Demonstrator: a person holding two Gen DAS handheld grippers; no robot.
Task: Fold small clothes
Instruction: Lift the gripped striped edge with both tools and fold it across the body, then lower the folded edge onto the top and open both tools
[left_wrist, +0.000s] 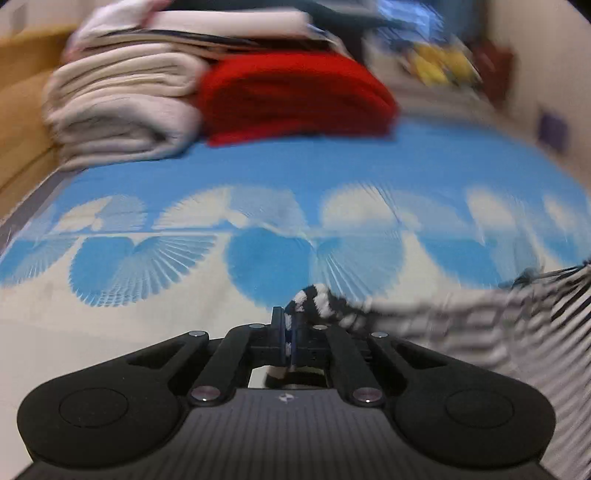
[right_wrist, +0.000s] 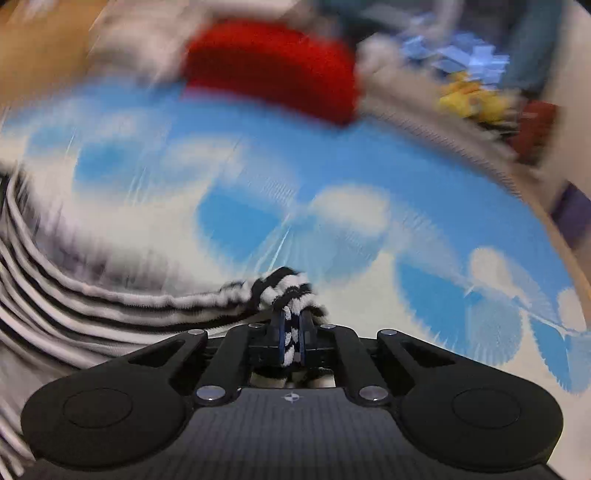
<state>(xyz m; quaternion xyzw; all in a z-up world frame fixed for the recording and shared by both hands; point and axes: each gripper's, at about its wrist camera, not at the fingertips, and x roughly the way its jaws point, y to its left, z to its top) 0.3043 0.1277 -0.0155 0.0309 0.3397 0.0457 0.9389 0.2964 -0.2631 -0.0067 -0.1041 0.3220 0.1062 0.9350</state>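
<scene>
Both wrist views are smeared with blur, so fine detail is hard to read. The left gripper (left_wrist: 290, 332) has its jaws pinched tight on a bunched edge of the black-and-white striped garment (left_wrist: 461, 332), a knot of stripes poking up just above the fingertips while the rest of the cloth trails off to the right edge of that view, lifted a little off the blue-and-white patterned bedspread (left_wrist: 258, 173). The right gripper (right_wrist: 293, 332) is likewise clamped on the striped garment (right_wrist: 92, 306): a twist of striped fabric sits squeezed between its blue pads (right_wrist: 286, 338), and from there the cloth sweeps away to the left in long folds. So the garment hangs between the two tools, each holding one end of it, low over the bedspread (right_wrist: 258, 206). Further back on the bed lies a folded red cloth (left_wrist: 295, 96), and just beside it on the left a stack of folded cream towels (left_wrist: 122, 107) with more flat folded items on top. Behind the red cloth (right_wrist: 273, 70), to the right, there is a yellow object (left_wrist: 439, 64), perhaps a toy, though it is too blurred to name. A wooden bed frame (left_wrist: 22, 107) runs along the left side.
</scene>
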